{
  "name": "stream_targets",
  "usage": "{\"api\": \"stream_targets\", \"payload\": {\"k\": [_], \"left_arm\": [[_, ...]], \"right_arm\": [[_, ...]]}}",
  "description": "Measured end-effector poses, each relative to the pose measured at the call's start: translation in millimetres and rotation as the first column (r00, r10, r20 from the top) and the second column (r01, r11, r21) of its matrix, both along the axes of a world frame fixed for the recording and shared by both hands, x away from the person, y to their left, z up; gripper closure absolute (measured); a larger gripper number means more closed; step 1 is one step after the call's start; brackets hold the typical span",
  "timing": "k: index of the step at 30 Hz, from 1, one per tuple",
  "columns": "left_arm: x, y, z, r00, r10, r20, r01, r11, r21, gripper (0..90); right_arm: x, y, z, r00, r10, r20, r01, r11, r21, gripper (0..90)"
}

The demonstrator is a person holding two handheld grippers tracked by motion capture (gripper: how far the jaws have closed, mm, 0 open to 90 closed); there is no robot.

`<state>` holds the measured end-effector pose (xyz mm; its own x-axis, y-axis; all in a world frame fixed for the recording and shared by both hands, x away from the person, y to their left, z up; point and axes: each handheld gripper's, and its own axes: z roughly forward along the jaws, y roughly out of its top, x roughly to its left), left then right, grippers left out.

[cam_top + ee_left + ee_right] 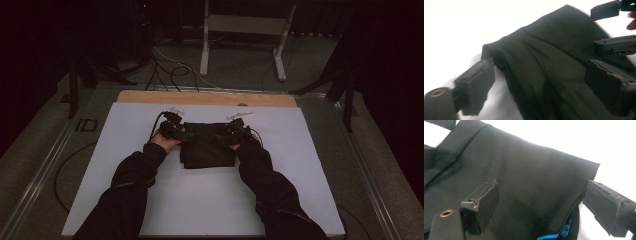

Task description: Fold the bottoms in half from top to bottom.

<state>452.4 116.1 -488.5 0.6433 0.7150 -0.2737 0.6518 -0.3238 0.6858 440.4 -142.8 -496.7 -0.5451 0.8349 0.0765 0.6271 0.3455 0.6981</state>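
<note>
A folded black garment (207, 147) lies on the white sheet (210, 200) that covers the table. My left gripper (176, 131) sits at its far left corner and my right gripper (231, 131) at its far right corner. In the left gripper view the jaws of my left gripper (541, 87) stand wide apart, with the black garment (544, 62) loose between them. The right gripper's fingers (615, 45) show at the top right. In the right gripper view my right gripper (546, 205) is open over the garment (524, 170), whose edge carries a blue print (564, 232).
A wooden table edge (205, 98) runs along the far side of the sheet. Behind it stand a white frame (245, 30), loose cables (170, 70) on the floor and dark stands (347, 90) at both sides. Black sleeves (130, 185) reach in from the bottom.
</note>
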Motion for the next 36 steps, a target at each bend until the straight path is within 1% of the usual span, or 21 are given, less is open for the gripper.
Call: {"api": "stream_targets", "payload": {"k": [1, 3, 4, 5, 6, 7, 8, 9, 10, 11, 12, 18, 19, 21, 25, 29, 30, 32, 33, 35, 36], "left_arm": [[-0.9, 0.1, 1.3, 1.0, -0.001, 0.003, 0.001, 1.0, -0.002, 6.4], [-2.4, 1.1, 3.2, 1.0, 0.001, 0.009, -0.001, 1.0, 0.0, 1.0], [-3.2, 2.1, 4.2, 1.0, -0.003, 0.006, 0.003, 1.0, -0.009, 0.1], [-3.2, 2.1, 4.2, 1.0, -0.003, 0.006, 0.003, 1.0, -0.009, 0.1], [-5.0, 2.7, 5.9, 0.9999, -0.013, 0.001, 0.013, 0.9999, -0.002, 0.0], [-6.5, 2.4, 6.6, 0.9997, -0.024, 0.004, 0.024, 0.9997, -0.004, 0.0], [-6.8, 2.1, 6.9, 0.9984, -0.055, -0.014, 0.055, 0.9984, -0.012, 0.0], [-7.1, 1.4, 7.2, 0.9972, -0.068, -0.031, 0.067, 0.9977, -0.007, 0.0], [-7.1, 1.4, 7.2, 0.9972, -0.068, -0.031, 0.067, 0.9977, -0.007, 0.0], [-8.4, 0.8, 8.1, 0.9969, -0.074, -0.025, 0.074, 0.9972, 0.001, 0.0], [-11.5, -0.1, 10.9, 0.996, -0.089, -0.002, 0.089, 0.996, 0.012, 0.0], [-16.6, -0.3, 18.4, 0.9944, -0.105, 0.012, 0.105, 0.9945, 0.002, 0.0], [-19.0, 0.7, 21.4, 0.9941, -0.106, 0.025, 0.106, 0.9944, 0.003, 0.0], [-20.7, 1.6, 23.7, 0.9933, -0.113, 0.027, 0.113, 0.9936, -0.004, 0.0], [-24.2, 2.6, 27.0, 0.9911, -0.128, 0.037, 0.128, 0.9918, -0.003, 0.0], [-26.0, 2.8, 28.2, 0.9897, -0.136, 0.044, 0.137, 0.9905, -0.009, 0.0], [-28.9, 3.3, 29.2, 0.9868, -0.153, 0.053, 0.155, 0.9877, -0.025, 0.0], [-31.1, 3.2, 29.2, 0.9849, -0.164, 0.056, 0.165, 0.986, -0.024, 0.0], [-32.5, 3.2, 29.5, 0.9829, -0.176, 0.055, 0.178, 0.9836, -0.03, 0.0], [-35.8, 3.5, 30.8, 0.9797, -0.189, 0.067, 0.191, 0.9812, -0.025, 0.0], [-35.8, 3.5, 30.8, 0.9797, -0.189, 0.067, 0.191, 0.9812, -0.025, 0.0]], "right_arm": [[-0.3, 0.5, 1.1, 1.0, 0.005, -0.002, -0.005, 1.0, 0.001, 9.6], [-1.2, 0.5, 3.5, 0.9995, 0.031, 0.001, -0.031, 0.9995, 0.01, 9.0], [-1.6, 0.7, 4.4, 0.999, 0.044, -0.002, -0.044, 0.9989, 0.015, 8.9], [-1.6, 0.7, 4.4, 0.999, 0.044, -0.002, -0.044, 0.9989, 0.015, 8.9], [-2.9, 1.1, 6.5, 0.9989, 0.047, 0.008, -0.047, 0.9986, 0.024, 8.9], [-2.8, 0.7, 7.6, 0.9985, 0.055, 0.007, -0.055, 0.9981, 0.026, 8.9], [-2.9, 0.6, 8.7, 0.9983, 0.058, 0.01, -0.058, 0.9979, 0.028, 8.9], [-3.2, 1.3, 9.7, 0.9982, 0.059, 0.01, -0.059, 0.9977, 0.032, 8.9], [-3.2, 1.3, 9.7, 0.9982, 0.059, 0.01, -0.059, 0.9977, 0.032, 8.9], [-3.5, 1.8, 12.0, 0.9977, 0.067, 0.013, -0.067, 0.9972, 0.032, 8.9], [-3.7, 2.5, 13.0, 0.997, 0.076, 0.015, -0.076, 0.9966, 0.031, 8.9], [-4.7, 5.1, 19.2, 0.9956, 0.092, 0.018, -0.092, 0.9954, 0.026, 8.9], [-5.3, 5.2, 22.4, 0.9937, 0.111, 0.016, -0.111, 0.9934, 0.027, 8.9], [-6.5, 5.3, 26.1, 0.9927, 0.119, 0.019, -0.12, 0.9923, 0.031, 8.9], [-7.6, 3.9, 31.4, 0.9908, 0.134, 0.017, -0.135, 0.99, 0.041, 8.9], [-8.4, 4.3, 32.6, 0.9896, 0.143, 0.015, -0.143, 0.989, 0.036, 8.9], [-10.0, 4.4, 33.1, 0.9886, 0.149, 0.026, -0.15, 0.9877, 0.045, 8.9], [-11.5, 4.1, 33.1, 0.9875, 0.154, 0.035, -0.155, 0.9864, 0.052, 8.8], [-12.0, 3.9, 33.3, 0.9863, 0.162, 0.034, -0.163, 0.9852, 0.052, 8.8], [-14.1, 3.9, 33.8, 0.985, 0.168, 0.038, -0.17, 0.9837, 0.058, 8.8], [-14.1, 3.9, 33.8, 0.985, 0.168, 0.038, -0.17, 0.9837, 0.058, 8.8]]}}
